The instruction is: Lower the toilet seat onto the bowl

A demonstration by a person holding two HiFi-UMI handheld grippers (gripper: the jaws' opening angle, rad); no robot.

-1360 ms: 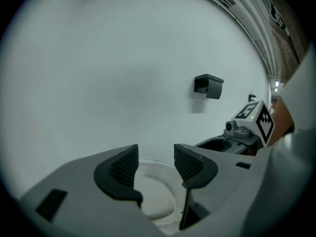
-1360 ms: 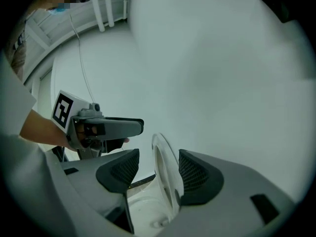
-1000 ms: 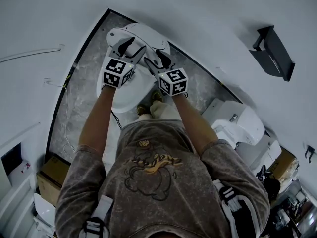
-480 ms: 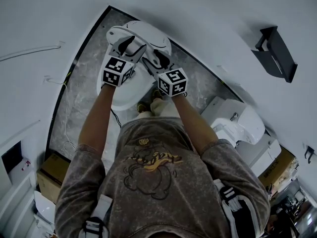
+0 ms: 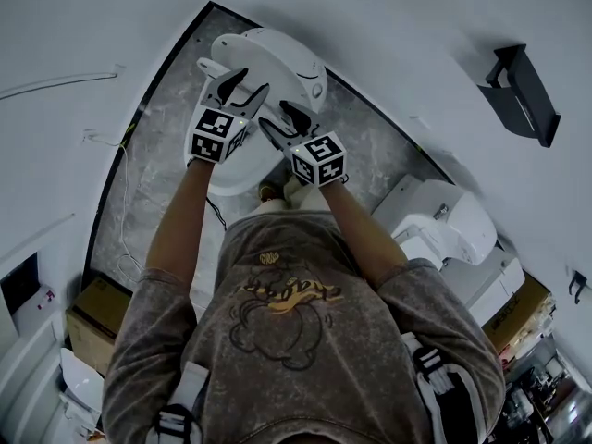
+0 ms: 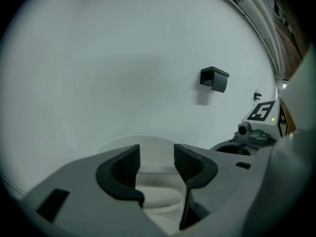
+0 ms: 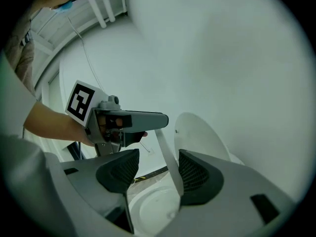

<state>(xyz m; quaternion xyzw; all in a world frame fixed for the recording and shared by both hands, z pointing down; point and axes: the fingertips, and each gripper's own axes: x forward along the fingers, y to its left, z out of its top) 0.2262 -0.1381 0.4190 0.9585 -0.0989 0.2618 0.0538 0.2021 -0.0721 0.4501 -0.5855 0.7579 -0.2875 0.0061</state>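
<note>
A white toilet stands against the white wall, its lid (image 5: 282, 54) raised and its bowl (image 5: 229, 176) below my hands. In the right gripper view the seat (image 7: 167, 157) shows edge-on as a thin white strip. It is tilted forward, apart from the lid (image 7: 202, 135), above the bowl (image 7: 153, 209). My right gripper (image 5: 277, 118) is open with the seat's edge between its jaws, close to the right pad (image 7: 195, 174). My left gripper (image 5: 242, 86) is open at the seat's upper edge. White toilet parts show between its fingers (image 6: 129, 164).
A black bracket (image 5: 520, 95) hangs on the wall to the right. More white toilet fixtures (image 5: 444, 234) stand at the right. Cardboard boxes (image 5: 88, 326) sit at the lower left, and a cable (image 5: 125, 202) runs along the grey marble floor.
Both grippers have drawn back a little from the wall toward me, the right one more. The toilet lid now shows freer above them.
</note>
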